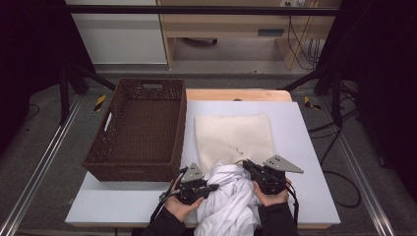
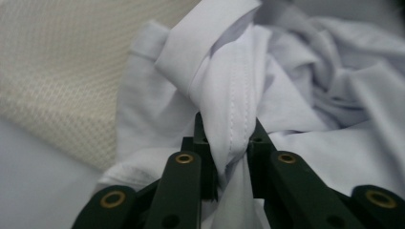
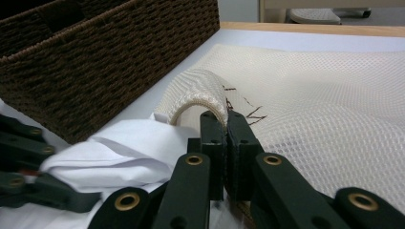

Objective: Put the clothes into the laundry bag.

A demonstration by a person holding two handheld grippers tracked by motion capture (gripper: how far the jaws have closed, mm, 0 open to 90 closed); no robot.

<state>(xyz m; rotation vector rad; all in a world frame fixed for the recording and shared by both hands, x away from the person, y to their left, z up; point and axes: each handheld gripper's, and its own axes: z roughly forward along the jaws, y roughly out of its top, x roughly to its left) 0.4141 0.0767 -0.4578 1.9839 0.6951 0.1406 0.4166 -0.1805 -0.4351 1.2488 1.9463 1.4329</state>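
A crumpled white garment (image 1: 228, 194) lies at the table's front edge, partly over the near end of a cream mesh bag (image 1: 233, 135). My left gripper (image 1: 211, 187) is shut on a bunched fold of the white garment (image 2: 229, 119). My right gripper (image 1: 247, 165) is shut on the rolled edge of the mesh bag (image 3: 203, 93), lifting it into a small arch. In the right gripper view the white garment (image 3: 119, 148) sits just left of the jaws, and the left gripper (image 3: 28, 162) shows at the far left.
A dark brown woven basket (image 1: 140, 128) stands on the left half of the white table (image 1: 300, 147), close beside the mesh bag. Bare table lies to the right of the bag and in front of the basket.
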